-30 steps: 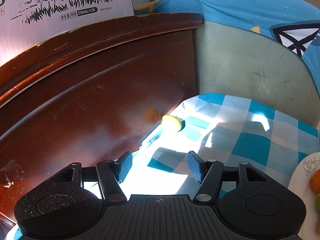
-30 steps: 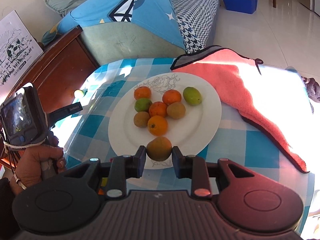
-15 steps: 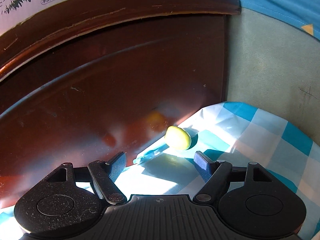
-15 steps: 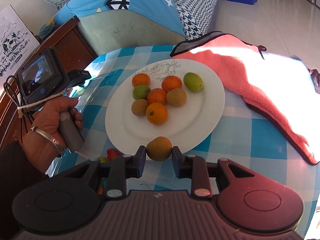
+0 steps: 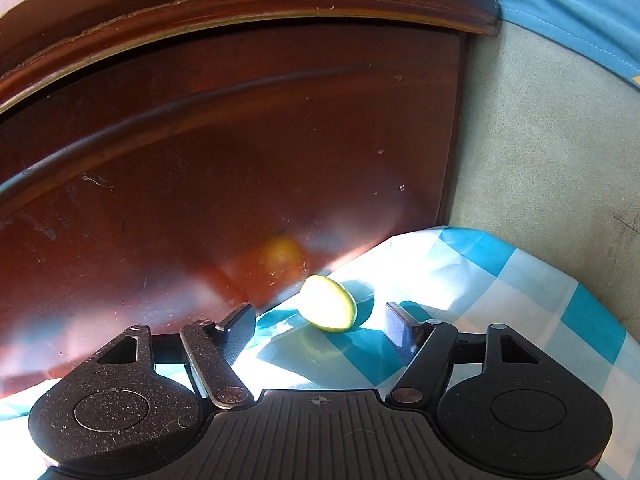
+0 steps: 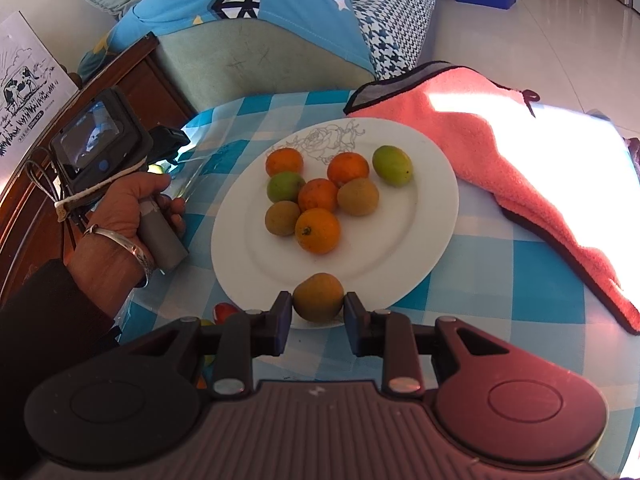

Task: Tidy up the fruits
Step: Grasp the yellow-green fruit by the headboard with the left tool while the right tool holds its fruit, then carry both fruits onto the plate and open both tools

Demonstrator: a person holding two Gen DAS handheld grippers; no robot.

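Note:
A small yellow-green fruit (image 5: 328, 303) lies on the blue checked cloth (image 5: 500, 280) at the table's edge, against dark wood. My left gripper (image 5: 318, 320) straddles it; its jaws are closing, with the fruit between the fingertips and neither pad touching it. My right gripper (image 6: 318, 312) is shut on a brownish-orange fruit (image 6: 318, 296) held over the near rim of the white plate (image 6: 400, 248). Several orange, green and brown fruits sit grouped on the plate. A hand (image 6: 132, 204) holds the left gripper's handle left of the plate.
A dark wooden furniture panel (image 5: 240, 140) rises right behind the yellow-green fruit, with a grey-green sofa side (image 5: 540, 140) beside it. A pink towel (image 6: 500, 152) covers the table's right part. A red fruit (image 6: 224, 312) lies by the plate's near-left rim.
The left gripper has moved forward, so the yellow-green fruit now lies between its fingertips, and its jaws stand wider than a second ago. The right gripper has kept still with its fruit.

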